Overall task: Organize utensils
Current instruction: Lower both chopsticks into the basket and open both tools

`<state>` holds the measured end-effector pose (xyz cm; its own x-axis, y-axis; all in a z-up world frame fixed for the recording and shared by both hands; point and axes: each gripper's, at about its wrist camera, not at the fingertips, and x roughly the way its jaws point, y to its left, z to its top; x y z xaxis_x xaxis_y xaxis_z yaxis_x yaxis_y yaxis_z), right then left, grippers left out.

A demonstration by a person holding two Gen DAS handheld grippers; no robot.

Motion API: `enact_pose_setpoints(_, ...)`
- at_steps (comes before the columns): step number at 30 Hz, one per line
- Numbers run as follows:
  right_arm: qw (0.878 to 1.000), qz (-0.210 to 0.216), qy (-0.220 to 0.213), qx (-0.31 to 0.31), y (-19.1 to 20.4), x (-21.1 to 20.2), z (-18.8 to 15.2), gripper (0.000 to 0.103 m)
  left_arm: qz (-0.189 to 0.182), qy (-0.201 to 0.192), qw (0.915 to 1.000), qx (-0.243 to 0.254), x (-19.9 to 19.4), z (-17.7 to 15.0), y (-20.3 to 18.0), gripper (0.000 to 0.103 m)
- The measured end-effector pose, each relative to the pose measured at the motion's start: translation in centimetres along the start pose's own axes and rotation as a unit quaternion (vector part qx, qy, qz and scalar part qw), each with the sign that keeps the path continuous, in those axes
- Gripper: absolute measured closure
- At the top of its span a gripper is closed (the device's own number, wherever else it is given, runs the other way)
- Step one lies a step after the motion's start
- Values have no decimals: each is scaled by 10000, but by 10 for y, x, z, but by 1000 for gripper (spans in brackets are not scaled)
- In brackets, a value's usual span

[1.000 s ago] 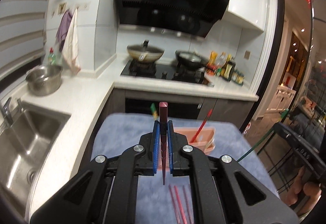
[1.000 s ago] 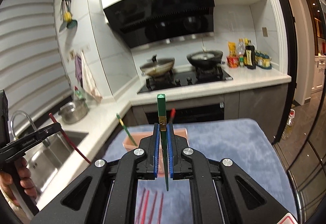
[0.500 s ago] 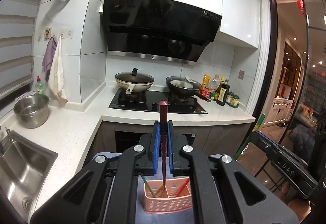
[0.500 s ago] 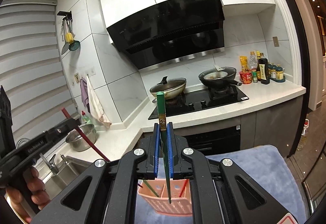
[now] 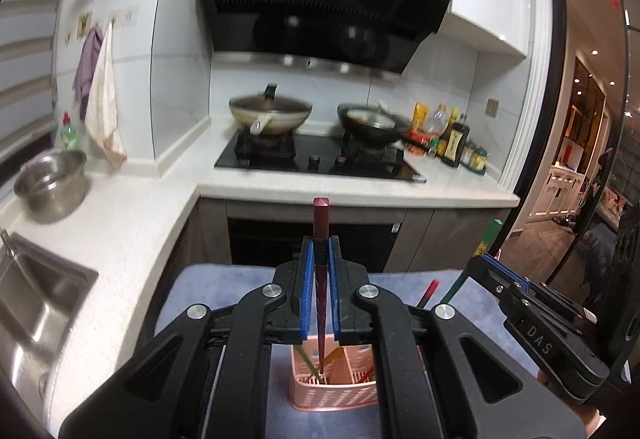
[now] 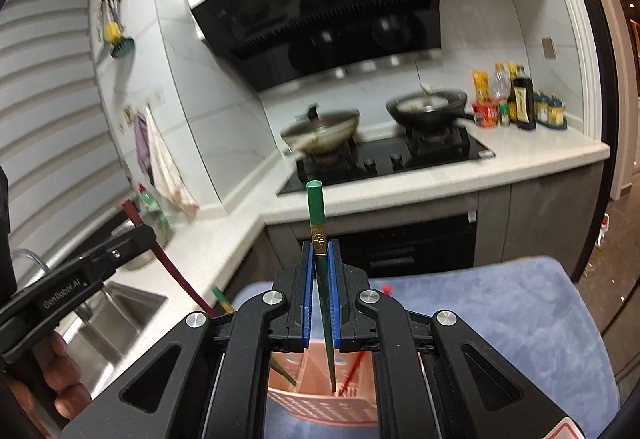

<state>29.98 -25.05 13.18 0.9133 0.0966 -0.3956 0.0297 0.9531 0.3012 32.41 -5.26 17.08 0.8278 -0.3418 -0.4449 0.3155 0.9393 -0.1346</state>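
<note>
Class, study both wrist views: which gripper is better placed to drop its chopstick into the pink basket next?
Probably left. Its gripper holds the red chopstick with the tip already inside the pink basket; the green chopstick looks similarly close.

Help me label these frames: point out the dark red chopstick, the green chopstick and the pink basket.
dark red chopstick (image 5: 321, 279), left wrist view, on its shaft between the tongs' blue pads.
green chopstick (image 6: 320, 267), right wrist view, on its shaft just below the gold band.
pink basket (image 5: 334, 395), left wrist view, on its front wall.

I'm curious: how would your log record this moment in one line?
left gripper: grips red chopstick | right gripper: grips green chopstick | both tips over pink basket
</note>
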Motion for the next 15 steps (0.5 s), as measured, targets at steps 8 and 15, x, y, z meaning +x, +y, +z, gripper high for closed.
enact_pose_setpoints(8,9988,-208,441,15,-20,23,-30,96,92,430,9990,-126,32,-28,7,96)
enact_pose_setpoints(15,9976,-243,643,31,-27,33,-43,96,121,655,9976,-178,44,-44,6,96)
